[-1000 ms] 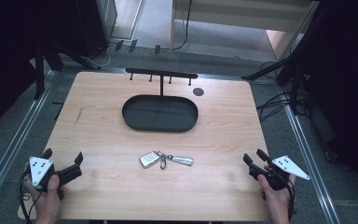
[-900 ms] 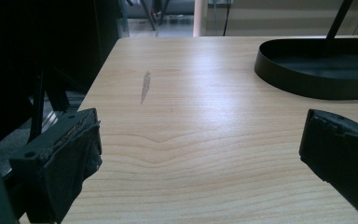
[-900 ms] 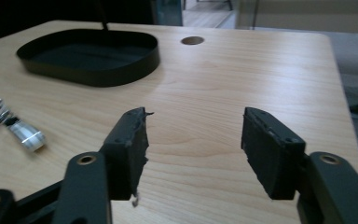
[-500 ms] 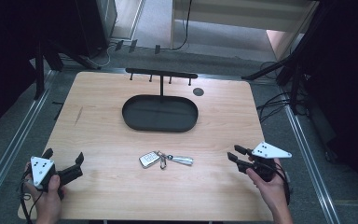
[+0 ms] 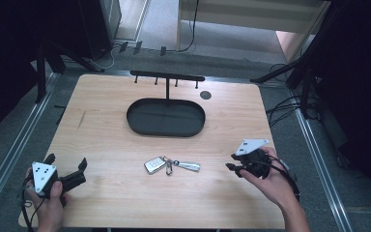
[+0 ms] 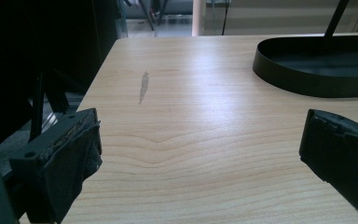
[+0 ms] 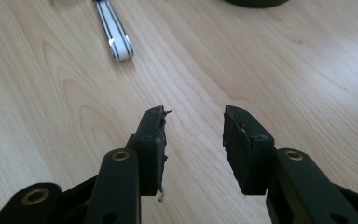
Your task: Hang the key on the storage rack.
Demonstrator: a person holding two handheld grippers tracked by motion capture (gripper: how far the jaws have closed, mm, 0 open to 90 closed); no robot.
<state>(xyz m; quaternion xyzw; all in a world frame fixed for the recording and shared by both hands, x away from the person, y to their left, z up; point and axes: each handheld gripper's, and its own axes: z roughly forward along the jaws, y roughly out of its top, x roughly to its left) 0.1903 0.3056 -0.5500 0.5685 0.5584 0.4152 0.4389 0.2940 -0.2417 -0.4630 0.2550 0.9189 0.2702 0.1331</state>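
This place looks like a lab or a recording room, not a home. A plain wooden table (image 5: 125, 193) stands on a grey carpet floor (image 5: 164, 29), with metal rails (image 5: 9, 154) along its left and right edges. Black stand legs (image 5: 280, 75) and loose cables (image 5: 290, 104) lie beyond the far corners, and dark curtains (image 5: 9, 58) close both sides.

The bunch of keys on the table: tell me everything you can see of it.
The bunch of keys lies flat on the bare wooden table, in front of the black oval tray and apart from it. It has a silvery-grey fob with buttons, small rings in the middle, and a slim silver tag with dark stripes. Nothing grips it.
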